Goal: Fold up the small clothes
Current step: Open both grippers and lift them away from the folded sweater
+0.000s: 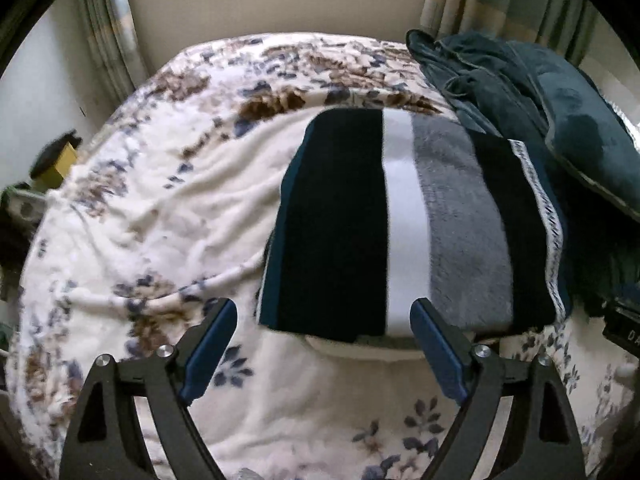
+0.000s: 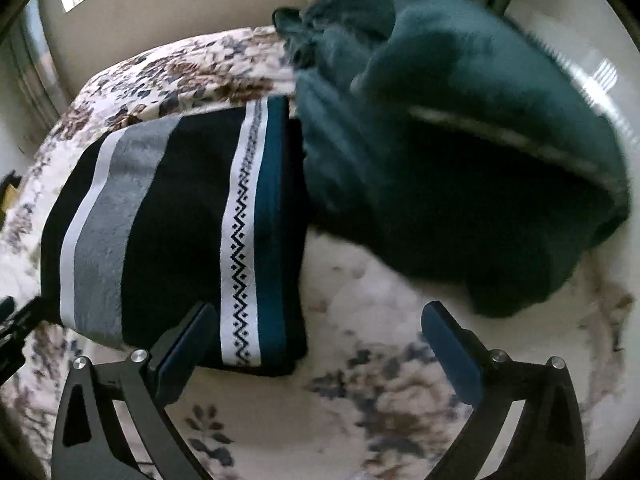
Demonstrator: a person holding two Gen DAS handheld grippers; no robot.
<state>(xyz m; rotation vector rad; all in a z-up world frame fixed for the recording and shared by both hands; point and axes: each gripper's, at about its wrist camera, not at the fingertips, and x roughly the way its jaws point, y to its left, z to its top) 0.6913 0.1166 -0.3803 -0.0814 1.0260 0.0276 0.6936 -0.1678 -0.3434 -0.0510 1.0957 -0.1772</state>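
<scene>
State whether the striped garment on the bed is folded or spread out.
Folded. The striped garment lies as a compact rectangle with straight edges on the blanket, layers visible at its near edge.

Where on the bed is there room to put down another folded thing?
The floral blanket lies bare left of the striped folded garment, and in front of it near the open left hand-held gripper. It is crowded to the right, where the dark teal pile presses against the garment.

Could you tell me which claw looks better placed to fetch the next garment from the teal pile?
Probably the right claw: open, empty, with the teal pile just ahead. The left claw faces the folded striped garment instead.
</scene>
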